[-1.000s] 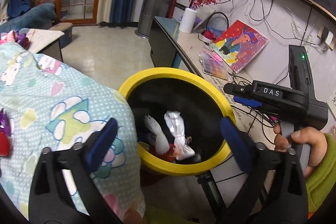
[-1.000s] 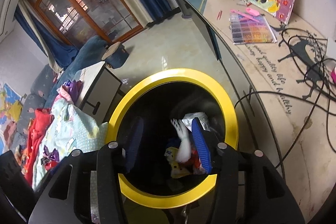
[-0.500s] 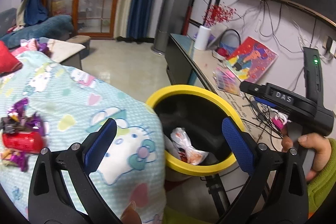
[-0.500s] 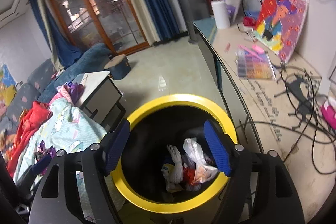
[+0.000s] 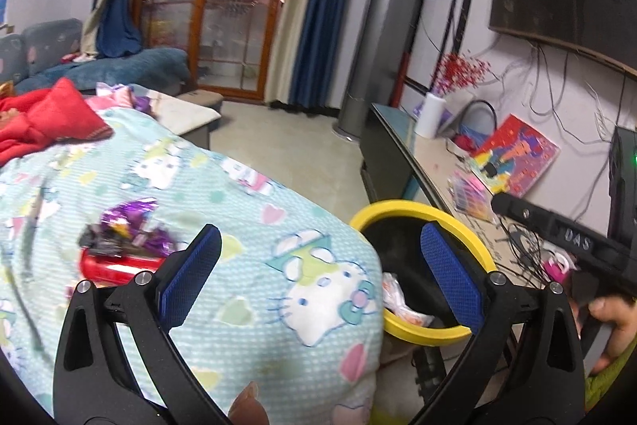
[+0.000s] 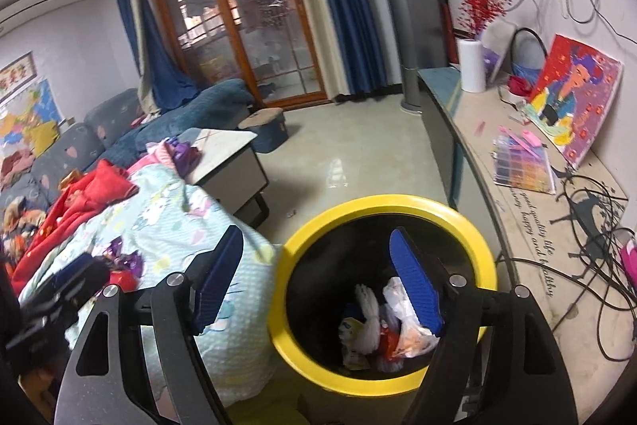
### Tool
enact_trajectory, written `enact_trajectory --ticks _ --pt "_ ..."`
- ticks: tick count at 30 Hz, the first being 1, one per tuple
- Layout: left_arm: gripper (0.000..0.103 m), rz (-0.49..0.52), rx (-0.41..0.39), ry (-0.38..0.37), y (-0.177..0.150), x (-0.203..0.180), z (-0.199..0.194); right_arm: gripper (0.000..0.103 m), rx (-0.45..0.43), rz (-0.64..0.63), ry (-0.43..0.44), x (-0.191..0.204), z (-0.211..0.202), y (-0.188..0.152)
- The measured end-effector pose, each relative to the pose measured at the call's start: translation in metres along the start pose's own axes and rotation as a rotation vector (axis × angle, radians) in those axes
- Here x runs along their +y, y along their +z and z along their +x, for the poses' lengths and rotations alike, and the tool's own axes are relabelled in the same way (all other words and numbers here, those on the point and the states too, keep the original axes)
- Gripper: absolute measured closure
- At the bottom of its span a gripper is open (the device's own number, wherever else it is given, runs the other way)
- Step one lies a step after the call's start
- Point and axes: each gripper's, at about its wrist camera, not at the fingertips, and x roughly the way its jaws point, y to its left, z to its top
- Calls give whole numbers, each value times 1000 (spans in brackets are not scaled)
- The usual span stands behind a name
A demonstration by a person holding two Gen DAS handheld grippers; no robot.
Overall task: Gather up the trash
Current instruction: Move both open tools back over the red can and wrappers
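A black bin with a yellow rim point(image 6: 398, 210) stands beside a bed; it holds crumpled wrappers and bags point(image 6: 382, 329). The bin also shows in the left wrist view point(image 5: 402, 208). On the light blue cartoon blanket point(image 5: 254, 226) lie a red can point(image 5: 115, 265) and purple wrappers point(image 5: 131, 222). My left gripper point(image 5: 318, 273) is open and empty above the blanket's edge, right of the can. My right gripper point(image 6: 318, 281) is open and empty above the bin's left rim; its body point(image 5: 565, 234) shows in the left wrist view.
A long low cabinet point(image 6: 517, 194) with cables, a painting point(image 6: 573, 98) and a bead box point(image 6: 521, 166) runs along the right wall. Red clothes point(image 5: 47, 122) lie at the blanket's far end. A small table point(image 6: 227, 162) and sofa point(image 6: 79, 142) stand behind the bed.
The right gripper opened over the bin and drew back upward; the white trash stays in the bin. The left gripper swung left from the bin toward the blanket, bringing the can and wrappers into view.
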Motion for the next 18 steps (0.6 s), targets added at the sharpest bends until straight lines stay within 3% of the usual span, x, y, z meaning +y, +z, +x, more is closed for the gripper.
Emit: enact_trajectory --ticks 18 --pt "11 -96 -58 129 3 64 -29 24 60 -168 138 78 13 -12"
